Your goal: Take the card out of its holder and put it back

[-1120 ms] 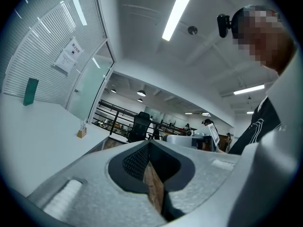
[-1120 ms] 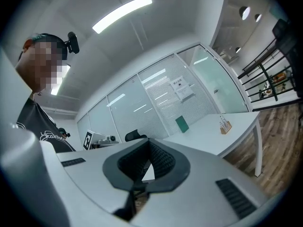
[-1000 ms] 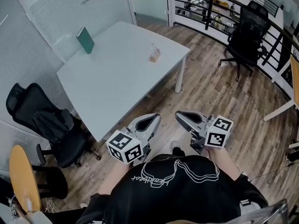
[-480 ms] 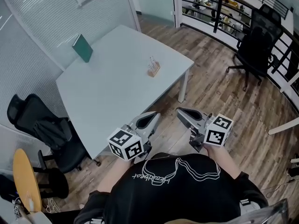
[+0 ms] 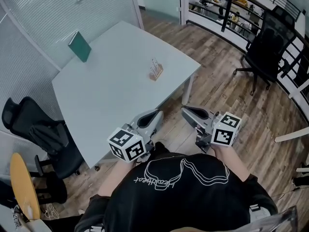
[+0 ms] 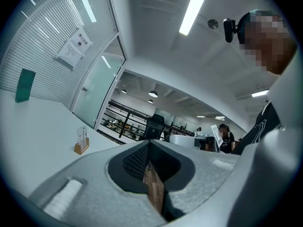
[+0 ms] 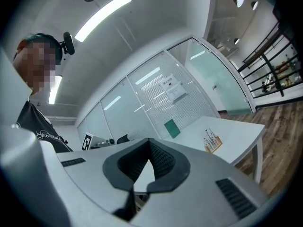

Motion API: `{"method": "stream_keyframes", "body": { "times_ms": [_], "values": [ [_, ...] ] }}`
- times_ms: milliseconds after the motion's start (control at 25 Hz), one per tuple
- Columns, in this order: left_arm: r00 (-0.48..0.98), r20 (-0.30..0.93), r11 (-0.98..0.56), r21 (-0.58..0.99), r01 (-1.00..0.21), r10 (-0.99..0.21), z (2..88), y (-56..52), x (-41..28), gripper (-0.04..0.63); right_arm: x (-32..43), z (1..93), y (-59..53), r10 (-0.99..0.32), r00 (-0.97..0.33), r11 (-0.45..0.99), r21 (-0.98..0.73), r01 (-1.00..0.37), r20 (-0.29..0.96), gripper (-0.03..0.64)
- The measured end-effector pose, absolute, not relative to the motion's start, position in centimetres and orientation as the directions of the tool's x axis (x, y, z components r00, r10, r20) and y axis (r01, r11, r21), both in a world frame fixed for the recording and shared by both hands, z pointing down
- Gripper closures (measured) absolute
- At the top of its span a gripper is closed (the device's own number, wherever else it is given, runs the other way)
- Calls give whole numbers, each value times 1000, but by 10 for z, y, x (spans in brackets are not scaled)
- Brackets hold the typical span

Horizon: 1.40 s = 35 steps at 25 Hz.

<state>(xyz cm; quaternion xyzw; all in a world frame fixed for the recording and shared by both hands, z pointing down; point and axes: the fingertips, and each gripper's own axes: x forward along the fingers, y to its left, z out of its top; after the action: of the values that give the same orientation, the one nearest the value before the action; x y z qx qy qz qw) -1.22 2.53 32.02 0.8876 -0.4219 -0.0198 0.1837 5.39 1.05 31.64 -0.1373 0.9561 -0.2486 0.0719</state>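
Note:
A small wooden holder (image 5: 155, 73) with a clear card standing in it sits on the white table (image 5: 111, 95), near the table's right edge. It also shows as the holder (image 6: 81, 144) in the left gripper view and the holder (image 7: 212, 143) in the right gripper view. Both grippers are held close to the person's body, off the table's near corner and far short of the holder. My left gripper (image 5: 155, 114) is shut with nothing in it, as is my right gripper (image 5: 186, 111). Their jaws meet in both gripper views.
A green book (image 5: 79, 46) stands at the table's far left by the glass wall. Black office chairs stand at the left (image 5: 36, 132) and at the far right (image 5: 268, 47). A railing (image 5: 227, 4) runs along the back. Wooden floor lies between me and the table.
The view has drawn nearer to the table, so the holder sits lower in the head view. Both grippers stay shut and close to the body.

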Motion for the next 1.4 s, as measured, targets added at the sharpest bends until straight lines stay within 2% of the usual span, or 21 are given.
{"method": "stream_keyframes", "body": {
  "times_ms": [600,1160,1400],
  "values": [
    [638,174,-559,348,-752,-750,356,-110,-85,581,-13,353,-115,-345,-939,759,-587,-281,4,611],
    [591,240,-511,322,-797,-770,426,-201,-134,577,-34,424,-169,-358,-929,688,-645,-332,96,611],
    [581,252,-499,323,-804,-774,455,-236,-139,526,-29,447,-182,-388,-912,636,-678,-368,131,611]
  ]
}}
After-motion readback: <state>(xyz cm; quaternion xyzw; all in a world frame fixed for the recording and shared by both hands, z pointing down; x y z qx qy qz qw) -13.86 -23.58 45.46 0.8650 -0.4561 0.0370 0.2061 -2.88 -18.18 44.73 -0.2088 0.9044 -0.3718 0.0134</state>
